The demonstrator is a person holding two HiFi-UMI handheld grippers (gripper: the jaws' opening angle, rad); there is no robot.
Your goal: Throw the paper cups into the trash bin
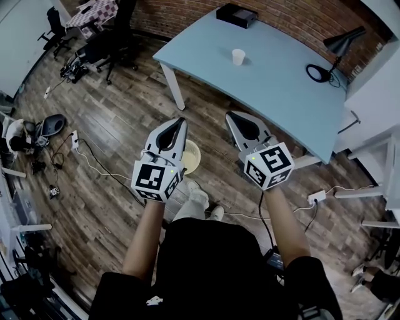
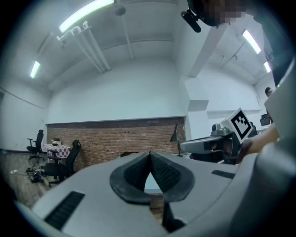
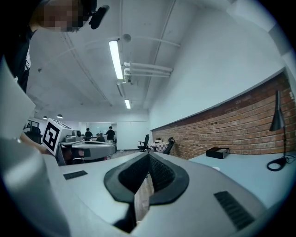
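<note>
One white paper cup [image 1: 238,57] stands upright on the light-blue table [image 1: 281,94], far ahead of both grippers. My left gripper [image 1: 182,120] and right gripper [image 1: 231,115] are held side by side over the wooden floor, short of the table's near edge. Both point level and both are shut, with nothing between the jaws. A round cream bin [image 1: 191,159] sits on the floor, partly hidden under the left gripper. In the left gripper view the fingertips of the left gripper [image 2: 149,153] meet. In the right gripper view the right gripper [image 3: 149,155] is likewise closed and empty.
A black box [image 1: 236,15] and a black desk lamp [image 1: 325,67] stand on the table. Black office chairs [image 1: 115,44] are at the back left. Cables and a power strip [image 1: 317,197] lie on the floor. White furniture [image 1: 375,112] borders the right side.
</note>
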